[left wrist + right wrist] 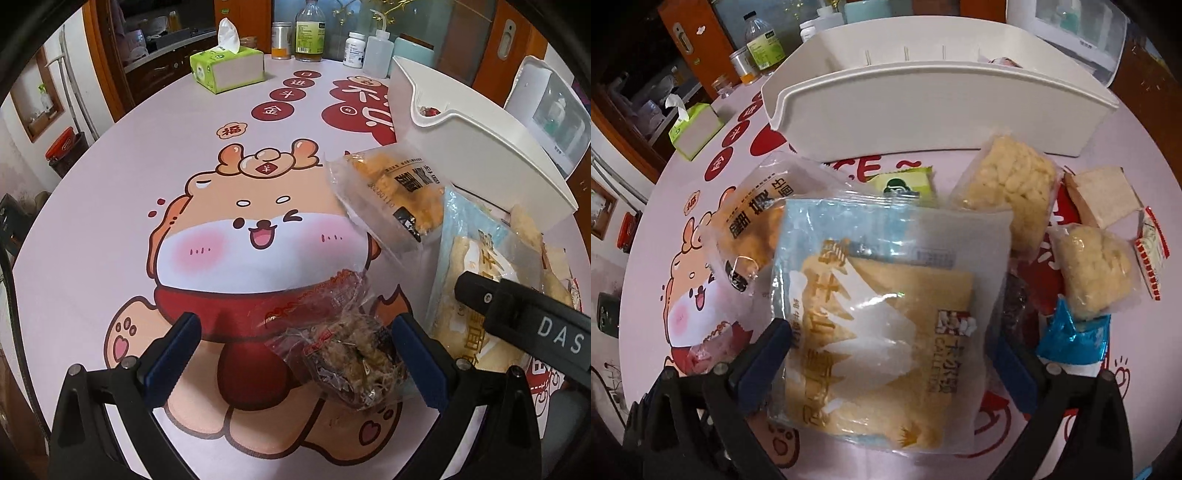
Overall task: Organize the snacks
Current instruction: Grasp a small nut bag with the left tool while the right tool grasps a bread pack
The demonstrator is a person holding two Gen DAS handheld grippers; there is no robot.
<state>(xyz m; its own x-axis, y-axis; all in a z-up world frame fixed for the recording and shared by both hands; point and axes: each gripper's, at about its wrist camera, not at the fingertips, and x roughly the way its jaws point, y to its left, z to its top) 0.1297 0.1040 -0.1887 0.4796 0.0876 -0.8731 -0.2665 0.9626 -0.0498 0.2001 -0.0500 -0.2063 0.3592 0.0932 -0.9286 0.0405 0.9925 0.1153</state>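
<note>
My left gripper (297, 358) stands open low over the cartoon table mat (110, 221). A clear-wrapped brown floss snack (354, 365) lies between its fingers, close to the right one. My right gripper (892, 358) is wide open and straddles a big light-blue bread packet (879, 314) that lies flat. Its pads sit at the packet's edges without squeezing it. Beside the packet lie a clear pack with orange pieces (757, 221), two pale puffed cakes (1012, 188), a green packet (905, 181) and a blue foil wrapper (1071, 336). A white bin (923, 107) stands behind them.
A green tissue box (227, 70) and several bottles (310, 29) stand at the table's far edge. A clear lidded box (554, 110) sits behind the white bin. A bread slice (1104, 199) and a red-and-white packet (1152, 251) lie at the right. The right gripper's black body (517, 314) crosses the left wrist view.
</note>
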